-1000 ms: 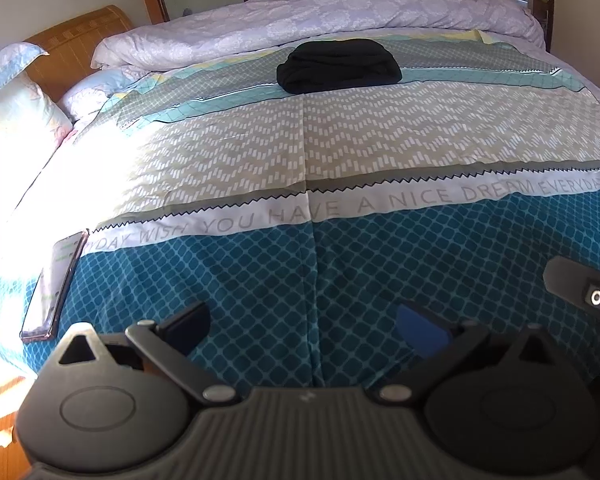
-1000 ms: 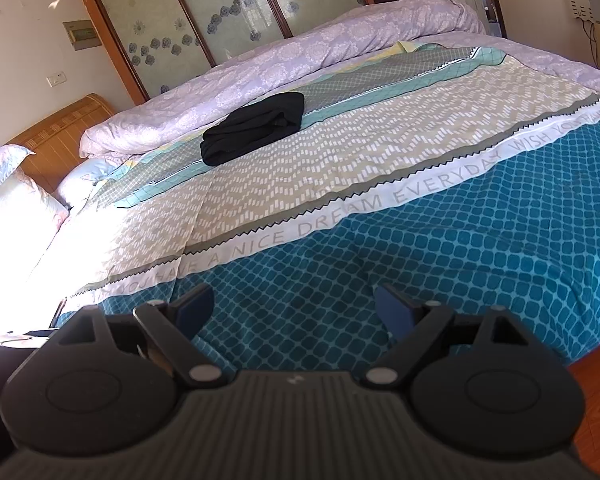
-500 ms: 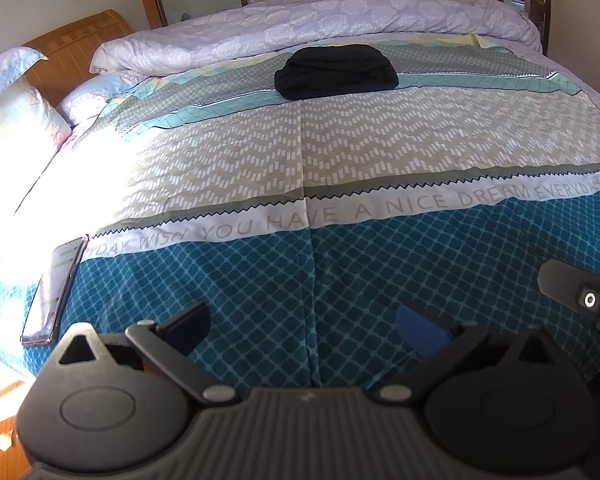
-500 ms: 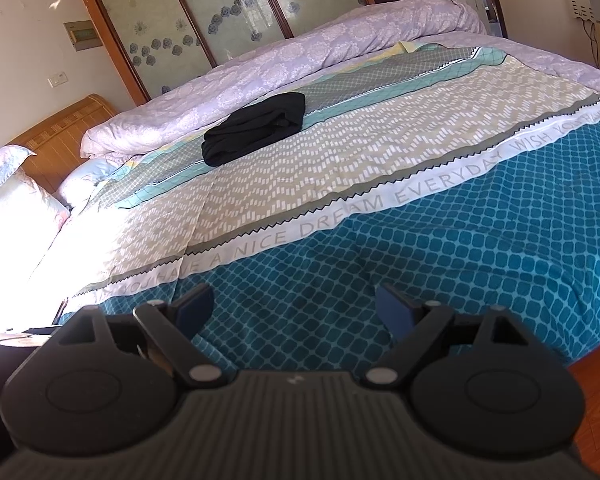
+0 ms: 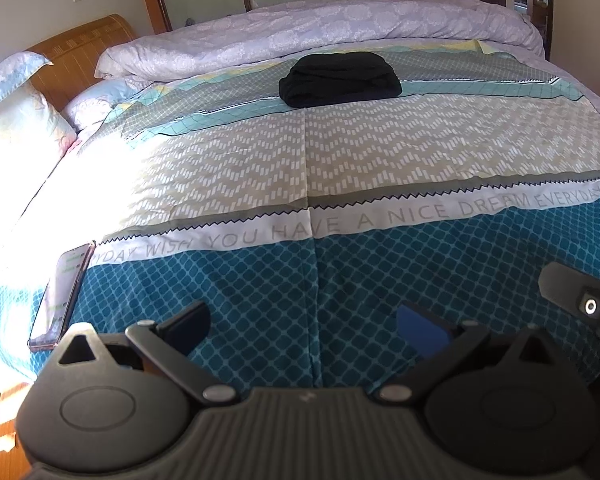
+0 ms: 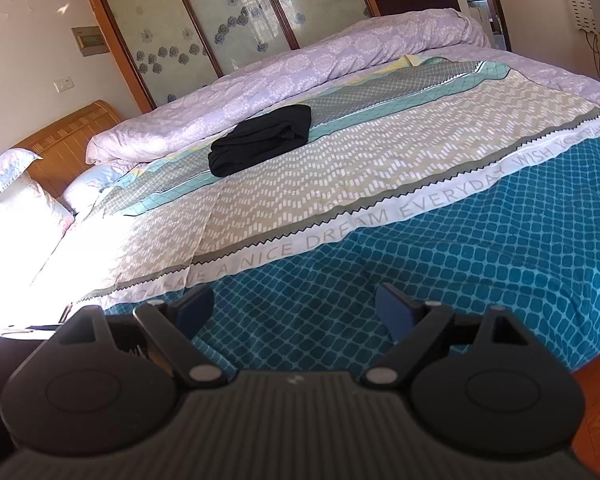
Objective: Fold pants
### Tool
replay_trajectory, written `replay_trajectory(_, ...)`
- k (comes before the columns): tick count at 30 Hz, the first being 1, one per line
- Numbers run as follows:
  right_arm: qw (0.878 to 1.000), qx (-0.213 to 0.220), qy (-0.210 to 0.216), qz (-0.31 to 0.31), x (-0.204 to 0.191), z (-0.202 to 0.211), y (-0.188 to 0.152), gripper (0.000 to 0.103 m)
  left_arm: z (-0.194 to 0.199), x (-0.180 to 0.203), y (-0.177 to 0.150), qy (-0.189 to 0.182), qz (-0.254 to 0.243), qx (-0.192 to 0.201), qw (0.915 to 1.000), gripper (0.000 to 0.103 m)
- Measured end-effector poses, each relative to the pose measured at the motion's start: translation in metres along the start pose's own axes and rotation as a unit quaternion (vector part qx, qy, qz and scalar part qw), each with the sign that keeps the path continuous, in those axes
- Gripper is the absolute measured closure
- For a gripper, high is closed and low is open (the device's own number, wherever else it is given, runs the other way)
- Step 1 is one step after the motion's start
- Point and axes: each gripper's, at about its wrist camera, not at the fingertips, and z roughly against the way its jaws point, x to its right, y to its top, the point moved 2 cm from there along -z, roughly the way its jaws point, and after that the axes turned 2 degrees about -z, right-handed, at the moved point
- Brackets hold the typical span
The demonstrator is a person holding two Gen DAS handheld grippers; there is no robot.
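Note:
Black pants (image 5: 340,79) lie in a compact folded bundle far back on the bed, near the rolled lilac duvet; the right wrist view shows the pants (image 6: 261,140) left of centre. My left gripper (image 5: 302,326) is open over the teal front part of the bedspread, nothing between its fingers. My right gripper (image 6: 296,312) is open too, over the same teal area near the bed's front edge. Both grippers are far from the pants. The right gripper's body (image 5: 580,300) pokes into the left wrist view at the right edge.
A phone (image 5: 62,294) lies at the bed's front left corner. A rolled lilac duvet (image 5: 320,28) runs along the back. Pillows (image 5: 16,120) and a wooden headboard (image 5: 80,56) are at left. Wooden floor (image 6: 596,408) shows at the lower right.
The left wrist view has tilted slightly, so the pants sit a little lower in frame. The right view is almost unchanged. Both grippers stay open.

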Motion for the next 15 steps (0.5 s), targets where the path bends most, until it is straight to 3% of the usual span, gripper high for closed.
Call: replay_trajectory(15,1.0,-0.002,-0.001,-0.003,0.0003,-0.0003,-0.0012,0.013,-0.004,0.0009,-0.0027,0.011,-0.007,-0.008,0.9999,0.0)
